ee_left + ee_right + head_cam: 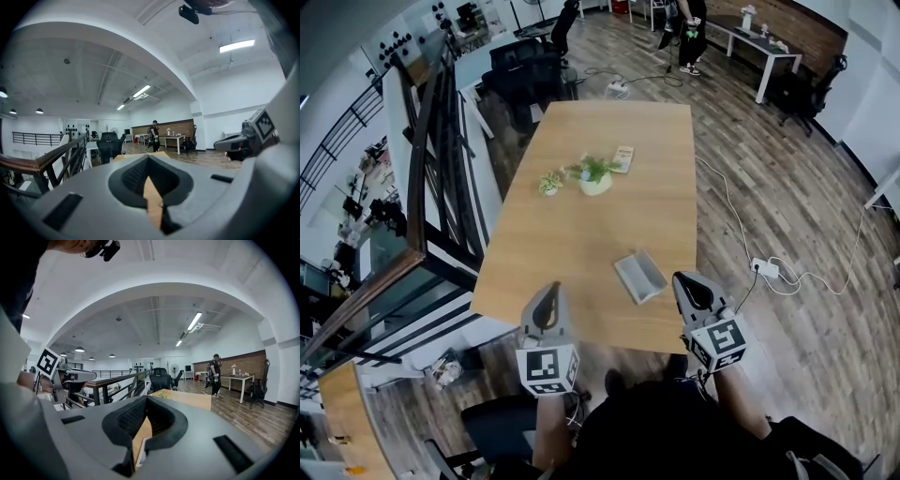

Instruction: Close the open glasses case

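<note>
The grey glasses case (639, 277) lies open on the wooden table (581, 234), close to its near edge and right of centre. My left gripper (549, 291) hovers over the near edge, to the left of the case and apart from it, jaws together with nothing between them. My right gripper (685, 279) is just right of the case at the table's near right corner, also shut and empty. In the left gripper view the left gripper (150, 187) shows only a thin slit of tabletop. The right gripper (140, 437) looks the same in its own view.
A potted plant (595, 176), a smaller plant (549, 183) and a flat card (622, 158) sit mid-table. A power strip (766, 268) and cables lie on the floor at the right. A railing (431, 159) runs along the left. A person (689, 33) stands far off.
</note>
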Tool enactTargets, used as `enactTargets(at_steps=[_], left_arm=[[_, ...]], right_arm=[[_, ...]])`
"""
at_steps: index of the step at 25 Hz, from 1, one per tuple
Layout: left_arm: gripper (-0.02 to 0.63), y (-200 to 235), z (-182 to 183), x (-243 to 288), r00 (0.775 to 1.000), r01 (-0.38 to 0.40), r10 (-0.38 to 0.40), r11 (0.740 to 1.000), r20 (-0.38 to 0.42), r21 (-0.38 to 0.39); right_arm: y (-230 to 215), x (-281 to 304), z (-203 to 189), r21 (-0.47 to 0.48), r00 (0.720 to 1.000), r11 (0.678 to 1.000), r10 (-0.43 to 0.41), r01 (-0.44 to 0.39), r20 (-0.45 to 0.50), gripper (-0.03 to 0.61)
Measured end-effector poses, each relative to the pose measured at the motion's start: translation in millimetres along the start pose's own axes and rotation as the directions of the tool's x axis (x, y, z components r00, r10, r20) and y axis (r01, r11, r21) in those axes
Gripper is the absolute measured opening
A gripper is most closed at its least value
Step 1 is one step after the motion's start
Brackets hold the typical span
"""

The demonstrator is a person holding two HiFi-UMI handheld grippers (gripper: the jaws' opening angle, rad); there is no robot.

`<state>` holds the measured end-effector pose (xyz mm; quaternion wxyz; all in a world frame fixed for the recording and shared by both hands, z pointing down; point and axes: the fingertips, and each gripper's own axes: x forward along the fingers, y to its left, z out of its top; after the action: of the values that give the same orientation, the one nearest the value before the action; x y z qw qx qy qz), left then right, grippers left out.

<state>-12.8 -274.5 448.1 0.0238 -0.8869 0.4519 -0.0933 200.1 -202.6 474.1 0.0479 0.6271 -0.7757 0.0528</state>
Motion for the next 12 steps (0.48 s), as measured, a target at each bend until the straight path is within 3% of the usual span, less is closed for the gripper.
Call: enactTargets(at_steps=[4,5,6,7,12], left_arm=[[-0.002,0.2,-3.8,-3.8,1.0,0.001,-0.001,1.0,-0.009,-0.001],[-0.002,0.0,-4.5,-4.6,1.0,0.002,-0.002,1.0,-0.011,-0.001],[-0.002,0.0,-5.5,-5.8,1.0,0.002,-0.002,1.0,-0.014,-0.001],[-0.002,0.0,-6.5,-7.5,1.0,0.001,-0.001,1.0,-0.017,-0.001],[-0.002,0.4,-7.8,-12.4,1.0,-0.008,0.007,1.0,-0.022,-0.007]], right_arm=[[1.0,-2.7,-3.7,0.025,1.0,1.0,0.006,-0.005,-0.005,0.015],[2.1,-2.4,-6.1,0.042,1.0,0.999,0.017,-0.017,-0.009,0.038],[3.9,-1.9,-9.3,0.057,0.999,0.998,0.03,-0.029,-0.017,0.115],[5.9,-1.3,-12.8,0.067,0.999,0.997,0.042,-0.04,-0.026,0.148],[6.9,0.6,-22.0,0.065,0.997,0.997,0.053,-0.049,-0.062,0.152]])
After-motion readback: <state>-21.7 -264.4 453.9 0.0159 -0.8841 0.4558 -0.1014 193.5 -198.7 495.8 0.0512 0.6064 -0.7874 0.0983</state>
